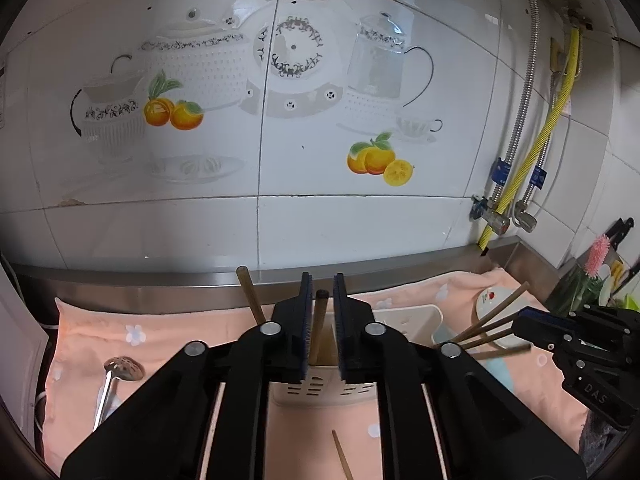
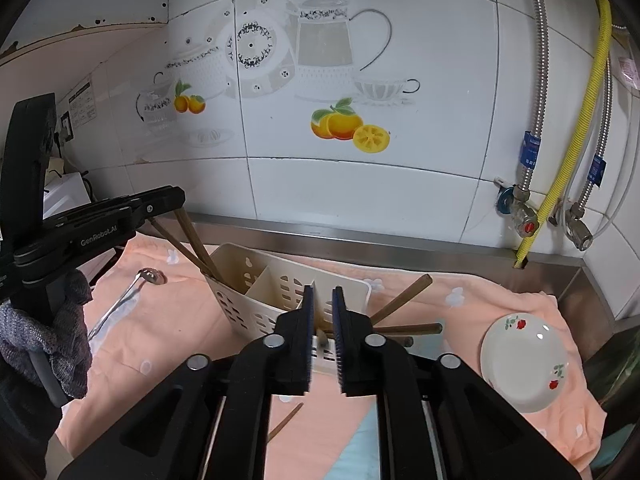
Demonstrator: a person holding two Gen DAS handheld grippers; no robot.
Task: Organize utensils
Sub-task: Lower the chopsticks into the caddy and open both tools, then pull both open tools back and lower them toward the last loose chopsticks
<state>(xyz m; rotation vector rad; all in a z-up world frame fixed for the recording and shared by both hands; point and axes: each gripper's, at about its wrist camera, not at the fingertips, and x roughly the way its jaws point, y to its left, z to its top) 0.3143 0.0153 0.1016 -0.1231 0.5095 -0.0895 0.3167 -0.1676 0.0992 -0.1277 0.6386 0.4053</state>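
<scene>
Chopstick (image 1: pixel 319 326) upright in holder (image 1: pixel 320 390)

Both views are being lit evenly and fairly brightly from above, with soft glare being thrown off the glossy wall tiles (image 1: pixel 360 224) ahead of the tools. Straight lines are being bent strongly toward the rims, where the pictures are being darkened into a black vignette. Slight motion blur is being shown on the chopsticks (image 2: pixel 404 328) just beyond the fingertips.
</scene>
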